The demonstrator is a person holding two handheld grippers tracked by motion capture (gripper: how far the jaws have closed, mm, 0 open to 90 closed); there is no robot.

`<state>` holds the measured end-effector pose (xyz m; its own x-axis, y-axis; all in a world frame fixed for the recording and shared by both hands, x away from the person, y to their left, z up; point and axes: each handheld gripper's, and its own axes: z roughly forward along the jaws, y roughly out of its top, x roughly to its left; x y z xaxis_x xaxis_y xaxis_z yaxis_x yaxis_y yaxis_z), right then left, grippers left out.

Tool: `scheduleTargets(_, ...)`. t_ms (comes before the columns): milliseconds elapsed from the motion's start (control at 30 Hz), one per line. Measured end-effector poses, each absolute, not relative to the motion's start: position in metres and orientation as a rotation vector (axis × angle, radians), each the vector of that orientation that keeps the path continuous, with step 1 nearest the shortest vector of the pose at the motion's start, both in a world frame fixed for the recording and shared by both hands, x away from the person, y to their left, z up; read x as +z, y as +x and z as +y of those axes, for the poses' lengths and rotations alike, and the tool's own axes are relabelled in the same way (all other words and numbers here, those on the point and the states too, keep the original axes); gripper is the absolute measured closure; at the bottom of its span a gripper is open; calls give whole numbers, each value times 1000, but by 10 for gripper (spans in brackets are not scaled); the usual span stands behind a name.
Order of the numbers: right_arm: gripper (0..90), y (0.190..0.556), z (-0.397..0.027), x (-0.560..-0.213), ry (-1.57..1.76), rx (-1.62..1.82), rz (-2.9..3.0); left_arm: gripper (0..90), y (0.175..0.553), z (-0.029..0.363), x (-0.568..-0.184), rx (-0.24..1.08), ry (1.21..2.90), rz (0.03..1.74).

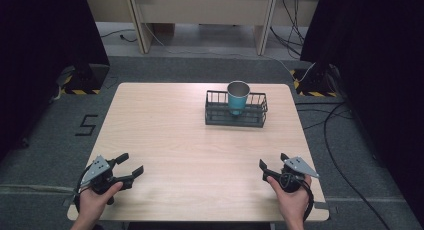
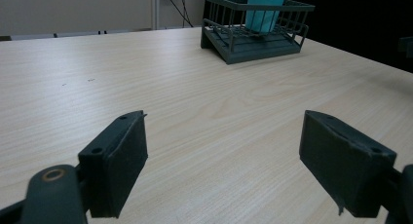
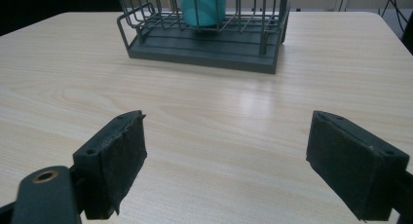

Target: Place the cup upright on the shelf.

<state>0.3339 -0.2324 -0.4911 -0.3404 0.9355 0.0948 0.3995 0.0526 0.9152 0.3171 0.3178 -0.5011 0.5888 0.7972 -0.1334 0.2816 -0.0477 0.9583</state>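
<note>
- Left gripper (image 1: 131, 165): held in the person's left hand (image 1: 95, 200) at the near left corner of the table (image 1: 160, 140). Jaws are spread wide with bare tabletop between them, and they point forward and slightly toward the table's middle. The grey three-cornered plate faces up.
- Left gripper view: both black jaws stand far apart, low over the wood, holding nothing.
- Right gripper (image 1: 272, 162): held in the person's right hand (image 1: 292, 200) at the near right corner of the table. Jaws are spread wide and hold nothing; they point forward and toward the middle.
- Right gripper view: both jaws stand well apart, close above the table surface.
- Forearms: both come in from the near edge, roughly mirrored, well apart from each other.
- Teal cup (image 1: 238, 97): stands upright inside the dark wire basket (image 1: 214, 112), at the far side of the table, right of centre.
- Cup and basket lie well apart from both grippers; neither gripper touches them.
</note>
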Motion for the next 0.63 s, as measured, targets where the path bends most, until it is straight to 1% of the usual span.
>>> scheduleTargets(633, 153, 331, -234, -498, 1312, 1266, 1767, 171, 317, 317, -501, 532, 1616, 914)
